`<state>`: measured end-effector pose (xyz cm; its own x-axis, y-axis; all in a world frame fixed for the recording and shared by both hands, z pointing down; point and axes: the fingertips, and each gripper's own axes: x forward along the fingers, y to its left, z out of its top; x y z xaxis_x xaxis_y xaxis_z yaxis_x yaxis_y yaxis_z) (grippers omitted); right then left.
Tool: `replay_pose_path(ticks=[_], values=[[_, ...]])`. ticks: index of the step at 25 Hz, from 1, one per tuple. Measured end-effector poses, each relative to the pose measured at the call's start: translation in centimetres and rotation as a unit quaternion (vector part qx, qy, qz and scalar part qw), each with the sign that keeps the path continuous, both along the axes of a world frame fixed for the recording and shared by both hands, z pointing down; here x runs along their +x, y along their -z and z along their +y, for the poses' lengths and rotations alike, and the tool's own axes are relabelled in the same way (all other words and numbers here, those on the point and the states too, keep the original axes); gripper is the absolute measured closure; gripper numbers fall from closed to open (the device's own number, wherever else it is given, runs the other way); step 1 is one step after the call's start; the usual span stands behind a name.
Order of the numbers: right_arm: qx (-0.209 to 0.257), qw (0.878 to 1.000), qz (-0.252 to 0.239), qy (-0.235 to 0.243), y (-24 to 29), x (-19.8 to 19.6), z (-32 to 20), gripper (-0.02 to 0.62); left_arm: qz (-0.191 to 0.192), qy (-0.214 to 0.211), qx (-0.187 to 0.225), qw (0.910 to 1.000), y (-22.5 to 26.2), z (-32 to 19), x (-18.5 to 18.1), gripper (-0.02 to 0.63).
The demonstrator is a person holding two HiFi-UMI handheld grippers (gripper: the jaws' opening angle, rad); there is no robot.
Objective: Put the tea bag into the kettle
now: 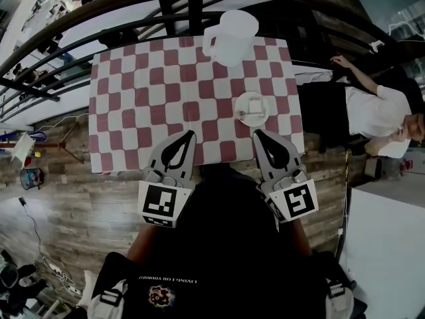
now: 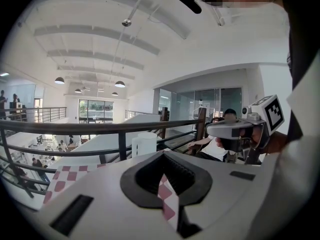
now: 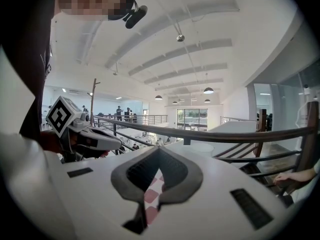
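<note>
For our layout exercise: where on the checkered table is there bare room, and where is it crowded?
Bare: the left half of the tablecloth, left of the kettle and small dish. Crowded: the right side, where both stand.

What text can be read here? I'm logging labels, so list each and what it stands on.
"LIVING FOR YOURSELF": small white print on the person's black front; letters only roughly legible.
Round emblem below it: too blurred to read.
Marker cubes: square patterns, no letters.
Kettle and dish: no print visible.
</note>
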<state>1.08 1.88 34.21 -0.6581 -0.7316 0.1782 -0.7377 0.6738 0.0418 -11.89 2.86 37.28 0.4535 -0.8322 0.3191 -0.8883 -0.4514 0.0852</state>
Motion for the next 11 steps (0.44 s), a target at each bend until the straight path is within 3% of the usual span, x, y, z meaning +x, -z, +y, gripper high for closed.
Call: replay_pose_path(ticks=[11], values=[[0.002, 1.000, -0.004, 0.001, 0.15, -0.36, 0.28, 0.581, -0.003, -0.005, 0.003, 1.0000, 0.61, 0.16, -0.01, 0.603]])
